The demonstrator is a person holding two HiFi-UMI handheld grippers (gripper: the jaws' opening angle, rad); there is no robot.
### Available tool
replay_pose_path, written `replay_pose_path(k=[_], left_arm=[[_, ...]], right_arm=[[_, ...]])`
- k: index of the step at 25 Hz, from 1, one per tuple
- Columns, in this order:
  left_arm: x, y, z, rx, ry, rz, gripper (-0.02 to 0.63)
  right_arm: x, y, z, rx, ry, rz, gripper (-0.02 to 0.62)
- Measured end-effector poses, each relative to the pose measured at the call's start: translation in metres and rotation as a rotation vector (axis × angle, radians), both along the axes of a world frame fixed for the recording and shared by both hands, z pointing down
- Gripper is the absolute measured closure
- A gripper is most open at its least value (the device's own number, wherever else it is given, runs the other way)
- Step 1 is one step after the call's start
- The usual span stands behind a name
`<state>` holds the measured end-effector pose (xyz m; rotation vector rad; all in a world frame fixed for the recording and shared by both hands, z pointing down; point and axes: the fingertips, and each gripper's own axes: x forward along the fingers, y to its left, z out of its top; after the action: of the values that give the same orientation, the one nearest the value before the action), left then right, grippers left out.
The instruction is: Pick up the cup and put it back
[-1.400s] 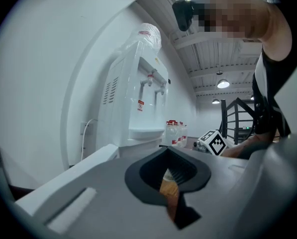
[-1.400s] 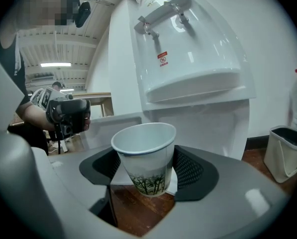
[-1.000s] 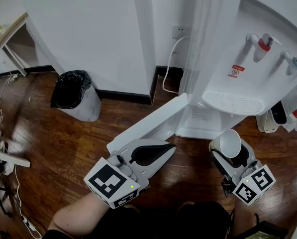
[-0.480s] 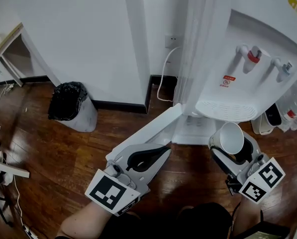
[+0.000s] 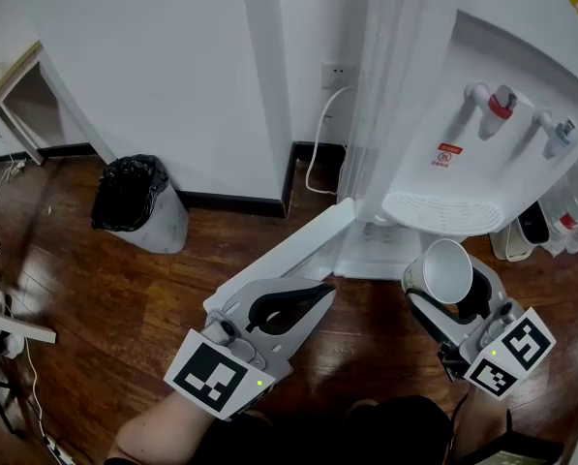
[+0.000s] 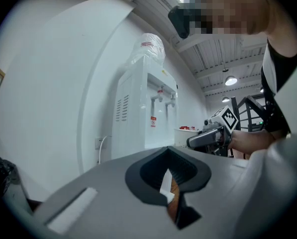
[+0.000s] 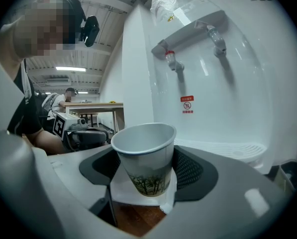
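Two grippers held out roughly level above the wood floor (image 5: 124, 279). Right gripper (image 5: 445, 283) clamps the paper cup (image 7: 146, 158), mouth up, near the water dispenser (image 5: 482, 143). Left gripper (image 5: 322, 290) jaws together, empty.

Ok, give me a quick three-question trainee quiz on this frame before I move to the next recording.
1. True or false: the left gripper is empty.
2. What does the right gripper grip? A bottle, B paper cup, C mug.
3. What colour is the bag lining the bin?
Key: 1 true; 2 B; 3 black.
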<state>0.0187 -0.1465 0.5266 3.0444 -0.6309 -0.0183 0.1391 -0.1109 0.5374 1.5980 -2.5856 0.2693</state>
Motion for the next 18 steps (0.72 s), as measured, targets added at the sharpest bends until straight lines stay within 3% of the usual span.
replay_pose_path(k=[18], left_arm=[[0.0031, -0.0023, 0.0062, -0.051, 0.008, -0.001, 0.396]], right_arm=[[0.0037, 0.0008, 0.0077, -0.009, -0.006, 0.004, 0.267]])
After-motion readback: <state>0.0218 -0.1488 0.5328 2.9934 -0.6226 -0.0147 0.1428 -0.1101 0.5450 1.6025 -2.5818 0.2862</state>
